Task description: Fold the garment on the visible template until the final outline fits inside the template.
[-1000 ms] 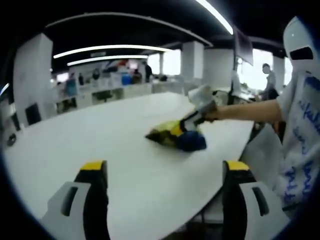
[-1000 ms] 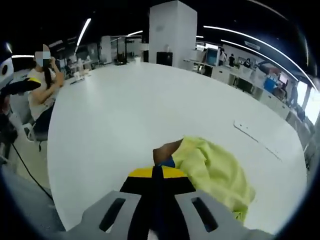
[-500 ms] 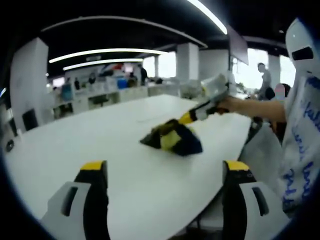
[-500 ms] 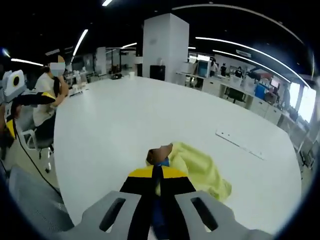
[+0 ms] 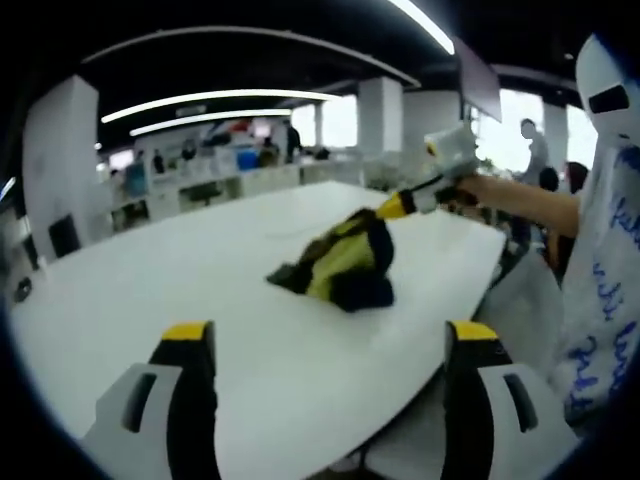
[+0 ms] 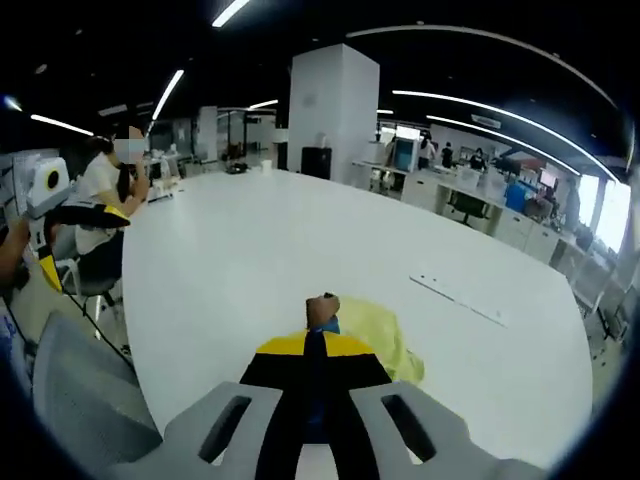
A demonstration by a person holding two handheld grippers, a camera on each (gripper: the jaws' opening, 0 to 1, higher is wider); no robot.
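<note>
While right gripper (image 6: 314,345) is clamped on the garment (image 5: 340,262) and left gripper (image 5: 330,335) gapes empty near table (image 5: 150,290) edge, lift w/ care, spread flat.

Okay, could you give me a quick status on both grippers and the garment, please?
Left gripper open, empty, above the white table. Right gripper shut on the yellow garment, lifting one end. No template seen; nothing in the way.
</note>
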